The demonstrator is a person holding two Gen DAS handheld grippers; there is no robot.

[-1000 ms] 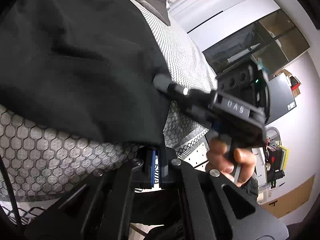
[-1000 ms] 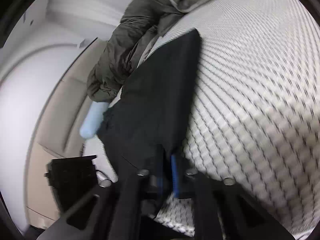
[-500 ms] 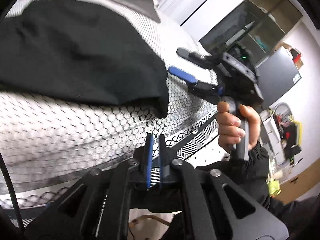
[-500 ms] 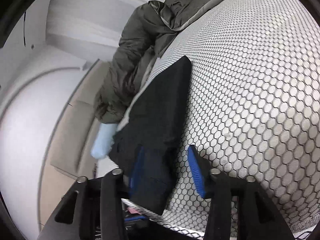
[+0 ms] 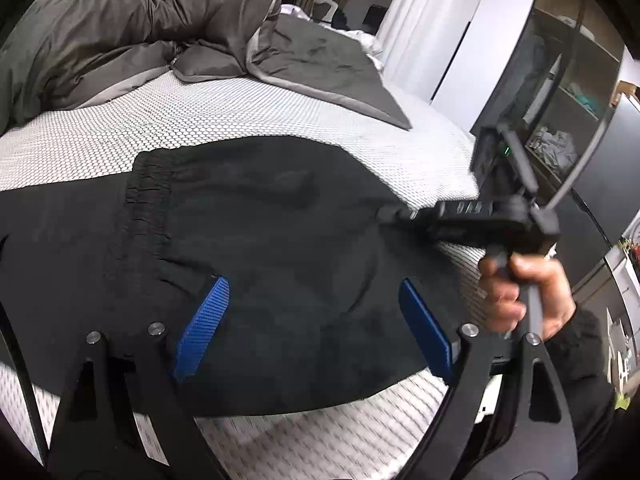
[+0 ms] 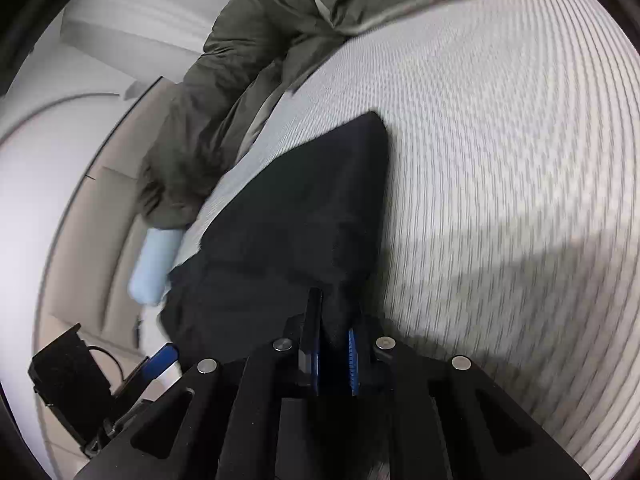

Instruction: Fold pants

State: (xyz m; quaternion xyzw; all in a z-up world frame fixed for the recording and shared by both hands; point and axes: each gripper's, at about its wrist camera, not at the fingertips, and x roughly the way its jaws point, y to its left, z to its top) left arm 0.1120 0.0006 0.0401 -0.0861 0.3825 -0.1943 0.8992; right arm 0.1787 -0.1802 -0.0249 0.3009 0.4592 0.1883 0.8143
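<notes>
Black pants (image 5: pixel 260 220) lie folded on the bed, with the elastic waistband (image 5: pixel 148 200) at the left. My left gripper (image 5: pixel 312 282) hovers above them. Its jaws are opening and stand wide, with nothing pressed between the blue pads (image 5: pixel 204 320). My right gripper (image 5: pixel 386 214), held by a hand (image 5: pixel 520 296), reaches the pants' right edge. In the right wrist view the right gripper (image 6: pixel 334 320) is closing. A fold of the black pants (image 6: pixel 300 220) is pinched between its pads.
A white honeycomb-patterned bed cover (image 5: pixel 280 112) lies under the pants. A crumpled grey duvet (image 5: pixel 160 20) fills the far side of the bed. A light blue roll (image 6: pixel 154 268) lies beside the bed's edge. Dark glass-fronted shelves (image 5: pixel 560 120) stand at the right.
My left gripper let go of the pants' edge, rose and spread wide. My right gripper released its grip, opened around the corner, then closed on the fabric again.
</notes>
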